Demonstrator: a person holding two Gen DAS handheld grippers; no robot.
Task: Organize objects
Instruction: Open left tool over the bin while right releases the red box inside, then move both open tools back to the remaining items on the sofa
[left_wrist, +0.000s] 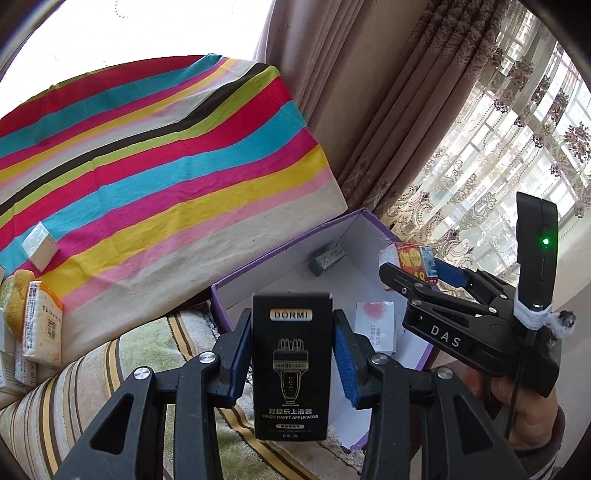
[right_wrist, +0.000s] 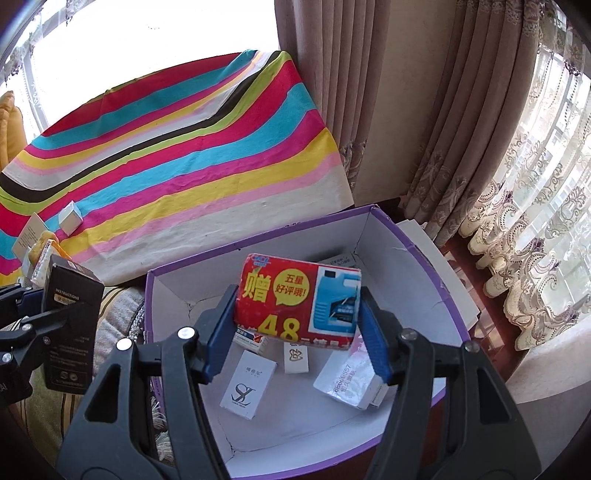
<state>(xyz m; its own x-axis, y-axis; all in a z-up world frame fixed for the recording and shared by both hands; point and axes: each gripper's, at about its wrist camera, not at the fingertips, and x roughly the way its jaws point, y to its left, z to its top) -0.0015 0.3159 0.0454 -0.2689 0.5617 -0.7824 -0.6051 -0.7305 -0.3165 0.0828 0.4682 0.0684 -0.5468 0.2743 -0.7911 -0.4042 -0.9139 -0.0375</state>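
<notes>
The left gripper (left_wrist: 291, 354) clamps an upright black box (left_wrist: 291, 365) beside the purple-rimmed carton (right_wrist: 421, 258), while the right gripper (right_wrist: 295, 332) grips a red packet (right_wrist: 295, 299) held above the carton's small boxes (right_wrist: 248, 384).

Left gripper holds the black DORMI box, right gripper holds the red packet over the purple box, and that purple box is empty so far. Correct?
Not quite: the purple box is not empty. The right wrist view shows several small white cartons lying on its floor. The rest stands: the left gripper clamps the black DORMI box, and the right gripper holds the red packet over the box.
</notes>
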